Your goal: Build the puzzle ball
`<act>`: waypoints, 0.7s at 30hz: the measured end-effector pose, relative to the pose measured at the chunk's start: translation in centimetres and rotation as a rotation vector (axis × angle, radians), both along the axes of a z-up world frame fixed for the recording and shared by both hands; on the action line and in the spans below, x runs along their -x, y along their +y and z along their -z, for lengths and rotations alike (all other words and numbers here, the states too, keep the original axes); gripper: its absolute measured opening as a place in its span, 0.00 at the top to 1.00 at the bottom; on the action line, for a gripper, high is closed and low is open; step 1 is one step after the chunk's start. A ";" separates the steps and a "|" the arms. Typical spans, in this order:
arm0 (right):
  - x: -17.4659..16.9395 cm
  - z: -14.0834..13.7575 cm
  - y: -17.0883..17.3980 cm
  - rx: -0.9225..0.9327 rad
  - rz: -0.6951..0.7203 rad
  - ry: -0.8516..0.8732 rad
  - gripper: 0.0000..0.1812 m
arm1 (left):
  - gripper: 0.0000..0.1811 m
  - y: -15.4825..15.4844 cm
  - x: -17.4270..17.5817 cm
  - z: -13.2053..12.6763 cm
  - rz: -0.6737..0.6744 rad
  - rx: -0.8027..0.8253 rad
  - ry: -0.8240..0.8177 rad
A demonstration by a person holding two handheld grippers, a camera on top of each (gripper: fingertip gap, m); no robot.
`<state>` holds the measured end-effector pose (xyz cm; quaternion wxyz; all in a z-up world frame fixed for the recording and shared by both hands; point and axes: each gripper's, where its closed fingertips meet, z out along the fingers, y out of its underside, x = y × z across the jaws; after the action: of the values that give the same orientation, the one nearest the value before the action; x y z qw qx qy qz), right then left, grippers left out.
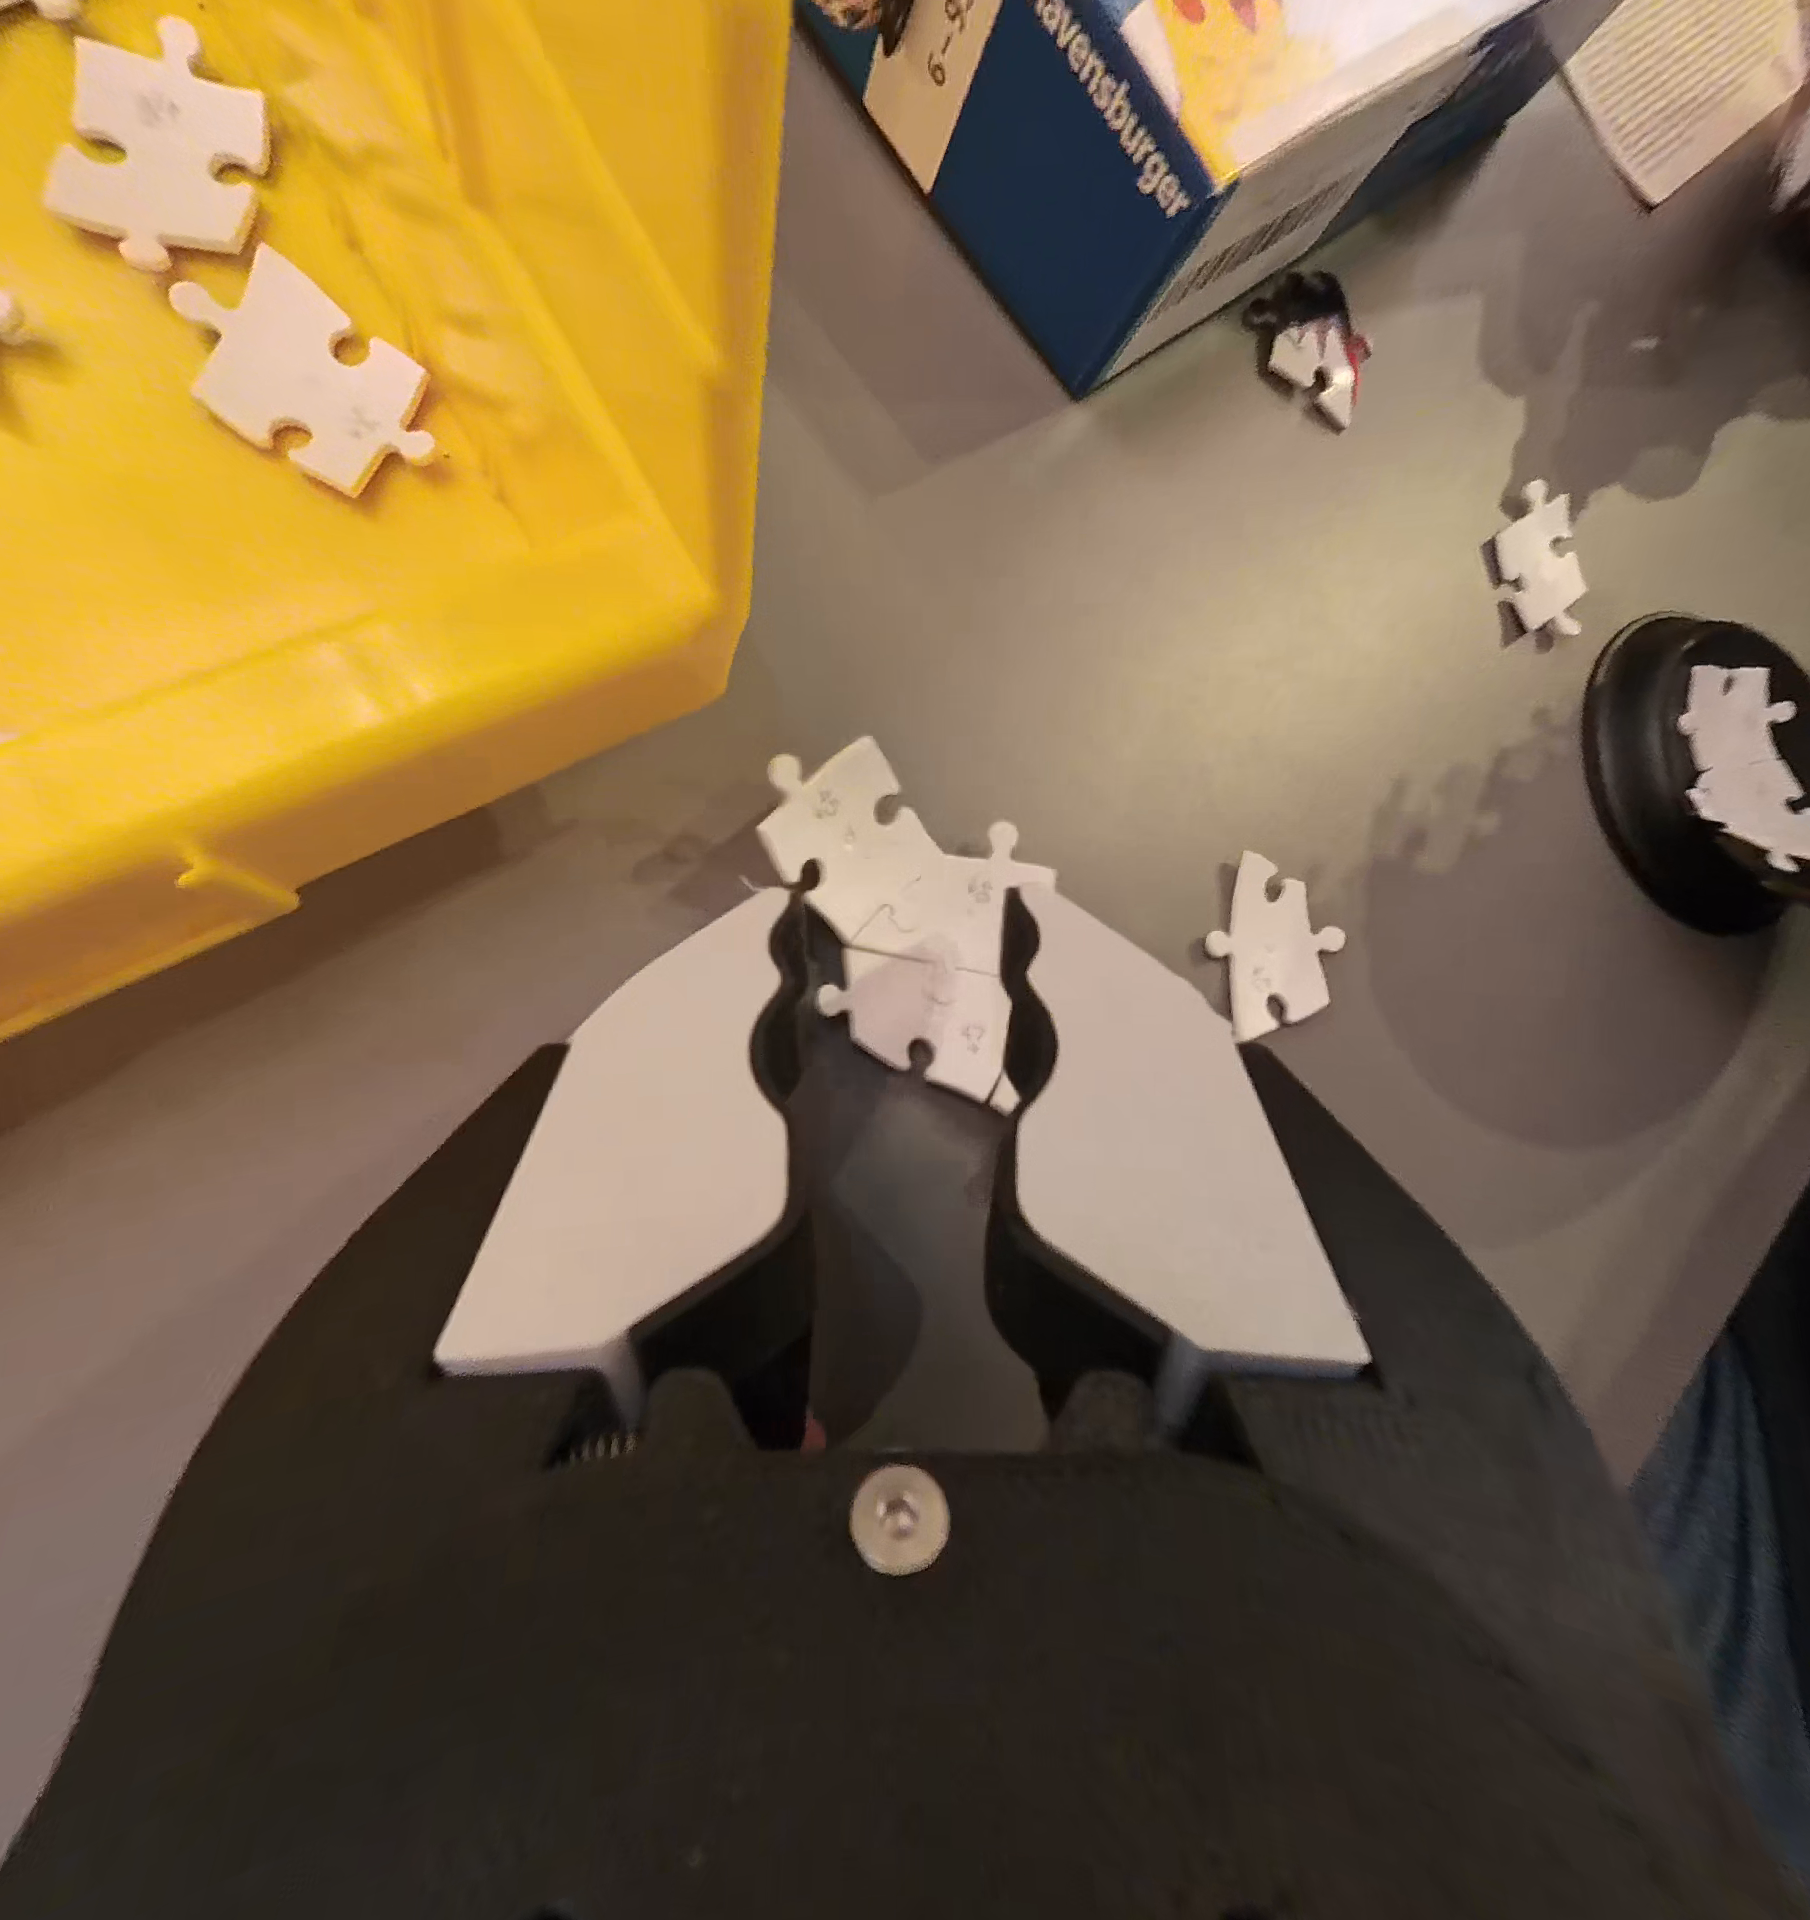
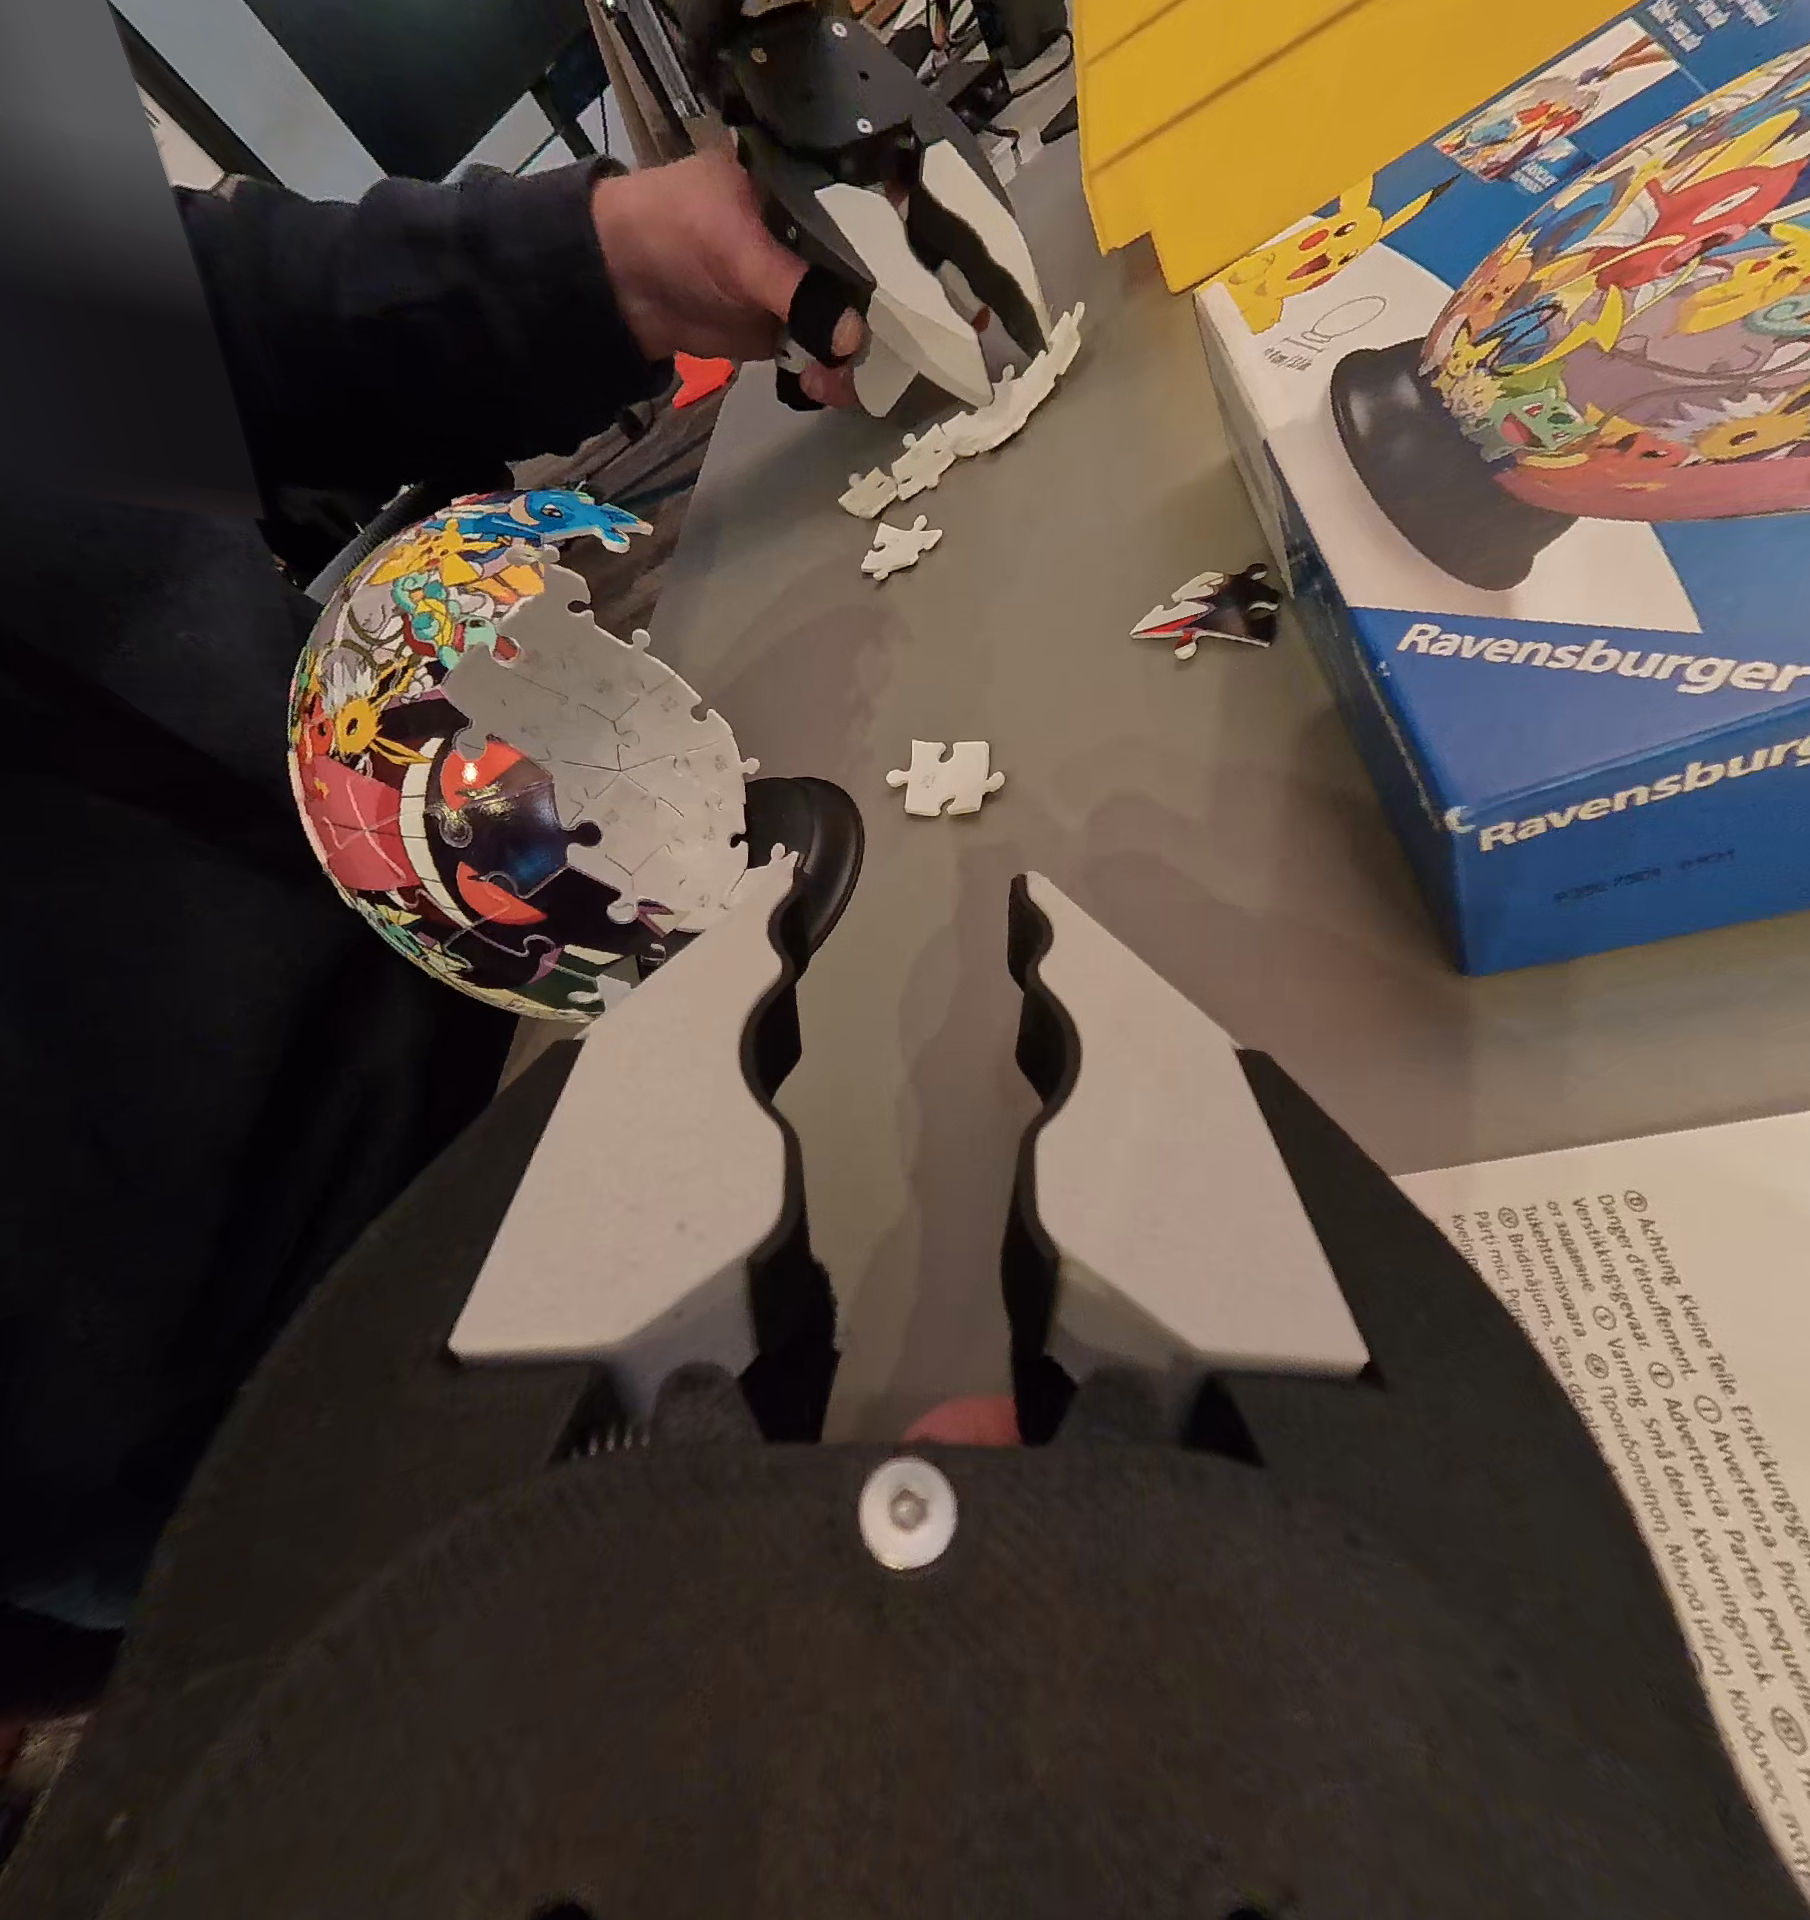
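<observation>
Left tongs [image 1: 906,914]: closed on joined white puzzle strip [image 1: 916,935] above tabletop [image 1: 1036,644].
Right tongs [image 2: 906,894]: parted, empty, beside puzzle ball [image 2: 496,769].

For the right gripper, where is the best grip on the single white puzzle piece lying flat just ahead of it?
Probably the white puzzle piece's two long straight-ish edges, from straight above: it lies flat on the grey table, apart from its neighbours, and the open right gripper would only need to descend and close.

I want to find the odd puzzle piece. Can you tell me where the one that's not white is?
Find the big blue box on the grey table. Right beside its near corner lies one loose puzzle piece. It lies picture side up, showing black, red and white, while the other loose pieces nearby show only plain white backs.
</observation>
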<state>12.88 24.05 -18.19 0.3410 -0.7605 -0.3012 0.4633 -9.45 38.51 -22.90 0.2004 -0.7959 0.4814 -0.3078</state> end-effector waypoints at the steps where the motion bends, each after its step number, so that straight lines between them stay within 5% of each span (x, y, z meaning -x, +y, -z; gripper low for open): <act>1: 0.0 0.0 0.0 0.002 0.000 0.002 0.80 | 0.83 -0.1 -0.2 0.0 0.007 0.004 -0.005; 5: -0.1 -0.1 0.0 0.002 0.002 0.007 0.80 | 0.89 -0.2 -0.3 0.2 0.030 -0.016 0.010; 10: -0.1 -0.2 0.1 0.002 0.006 0.013 0.80 | 0.80 -0.8 0.8 -1.6 -0.009 -0.003 -0.031; 15: -0.1 -0.2 0.1 0.005 0.003 0.016 0.80 | 0.79 -5.8 0.5 -3.1 0.144 -0.084 0.002; 21: -0.2 -0.3 0.1 0.000 0.004 0.019 0.80 | 0.76 -9.4 -1.7 -0.7 0.259 -0.160 0.123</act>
<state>13.04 24.10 -17.91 0.3449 -0.7566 -0.2966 0.4698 -7.78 29.13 -22.19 0.1918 -0.7260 0.6143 -0.2424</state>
